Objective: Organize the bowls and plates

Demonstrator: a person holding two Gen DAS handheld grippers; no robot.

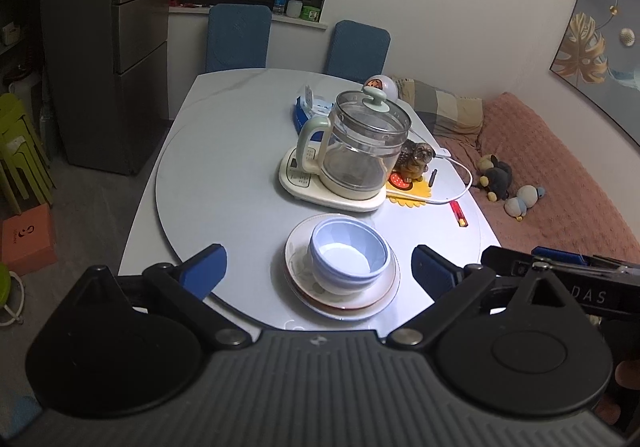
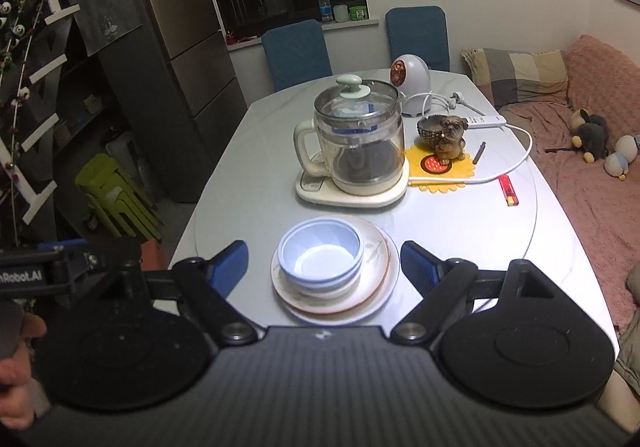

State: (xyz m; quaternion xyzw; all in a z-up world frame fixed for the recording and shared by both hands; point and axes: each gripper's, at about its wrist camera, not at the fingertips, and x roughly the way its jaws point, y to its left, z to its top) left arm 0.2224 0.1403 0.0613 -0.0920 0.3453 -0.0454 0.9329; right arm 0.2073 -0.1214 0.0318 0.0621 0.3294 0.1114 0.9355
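Observation:
Stacked light-blue bowls (image 1: 349, 255) sit on a stack of white plates (image 1: 376, 301) near the front edge of the grey table (image 1: 224, 175). The same bowls (image 2: 320, 253) and plates (image 2: 376, 251) show in the right wrist view. My left gripper (image 1: 318, 267) is open and empty, its blue fingertips either side of the stack, held back from it. My right gripper (image 2: 322, 261) is open and empty too, fingers flanking the stack. The right gripper's body (image 1: 560, 267) shows at the right in the left wrist view.
A glass kettle (image 2: 358, 139) on its base stands just behind the stack. A dog figurine (image 2: 450, 137) on a yellow mat, a white cable (image 2: 520, 151), a red lighter (image 2: 509, 189) and a small white heater (image 2: 412, 83) lie further back right. Two blue chairs (image 2: 296, 51) stand behind; a pink sofa (image 2: 592, 183) is right.

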